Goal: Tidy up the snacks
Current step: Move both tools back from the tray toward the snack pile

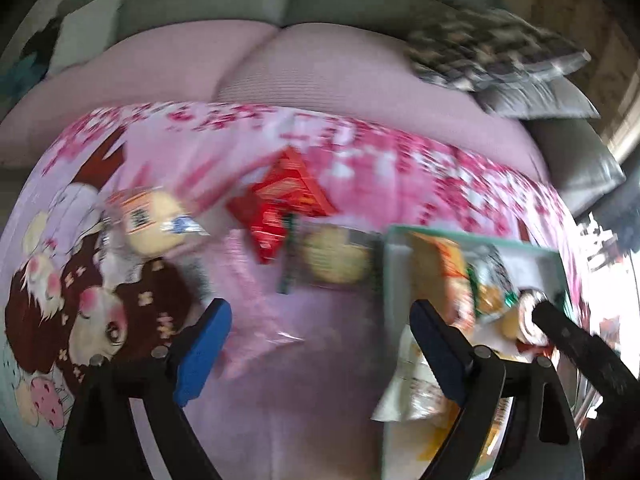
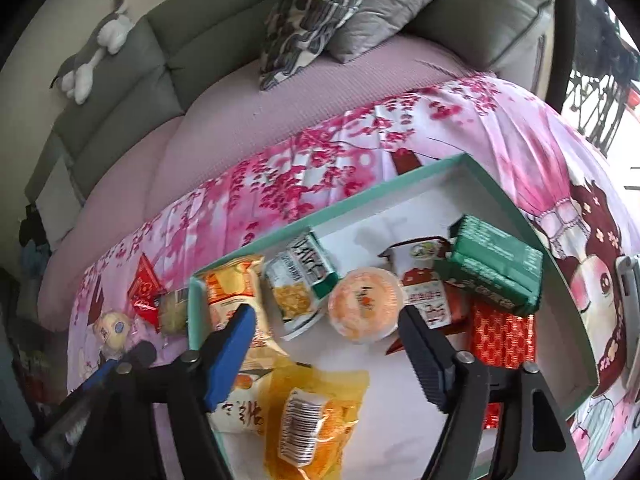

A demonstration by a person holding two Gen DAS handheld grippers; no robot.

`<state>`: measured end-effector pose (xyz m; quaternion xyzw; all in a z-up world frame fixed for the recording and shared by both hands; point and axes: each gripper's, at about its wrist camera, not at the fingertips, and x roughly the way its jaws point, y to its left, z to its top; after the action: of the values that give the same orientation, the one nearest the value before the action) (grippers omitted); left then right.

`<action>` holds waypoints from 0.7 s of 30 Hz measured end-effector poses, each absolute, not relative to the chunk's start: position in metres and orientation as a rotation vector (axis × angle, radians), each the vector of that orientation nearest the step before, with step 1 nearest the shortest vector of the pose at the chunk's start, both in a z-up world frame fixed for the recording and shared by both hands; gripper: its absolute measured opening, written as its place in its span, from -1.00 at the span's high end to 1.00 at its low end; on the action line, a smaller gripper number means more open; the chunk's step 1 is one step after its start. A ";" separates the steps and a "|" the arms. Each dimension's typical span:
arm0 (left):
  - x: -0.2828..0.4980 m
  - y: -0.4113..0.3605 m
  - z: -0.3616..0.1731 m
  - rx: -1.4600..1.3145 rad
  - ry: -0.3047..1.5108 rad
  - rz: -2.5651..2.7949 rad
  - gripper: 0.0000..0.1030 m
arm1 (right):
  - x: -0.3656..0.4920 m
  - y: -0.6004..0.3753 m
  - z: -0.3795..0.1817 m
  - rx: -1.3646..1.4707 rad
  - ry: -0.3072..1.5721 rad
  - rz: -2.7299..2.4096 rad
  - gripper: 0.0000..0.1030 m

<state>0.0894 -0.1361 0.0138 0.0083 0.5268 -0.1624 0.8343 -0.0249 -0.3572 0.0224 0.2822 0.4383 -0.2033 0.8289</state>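
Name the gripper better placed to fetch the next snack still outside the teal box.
Left. The left gripper hangs open over the cloth near the red packet; the right gripper hangs open over the teal box.

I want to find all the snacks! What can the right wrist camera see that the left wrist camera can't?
Only the right wrist view shows the round orange jelly cup, the green packet and the plush toy on the sofa back. Only the left wrist view shows the pink wrapper lying on the blanket. Both show the teal box, the red packet outside it and the patterned cushion. Neither gripper holds anything.
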 end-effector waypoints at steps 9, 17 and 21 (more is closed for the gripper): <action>0.122 -0.061 0.010 -0.154 1.122 -0.167 -0.91 | -0.014 -0.329 0.033 0.531 0.880 -0.361 -1.00; 0.135 -0.002 0.012 -0.223 1.065 -0.011 -1.00 | 0.000 -0.299 0.033 0.498 0.878 -0.274 -1.00; 0.137 0.021 0.015 -0.228 1.032 0.058 -1.00 | 0.009 -0.279 0.033 0.480 0.882 -0.204 -1.00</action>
<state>0.1374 0.0214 0.0150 -0.1086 0.4924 0.0278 0.8631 0.0087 -0.2785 0.0326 0.2294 0.4218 -0.0976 0.8717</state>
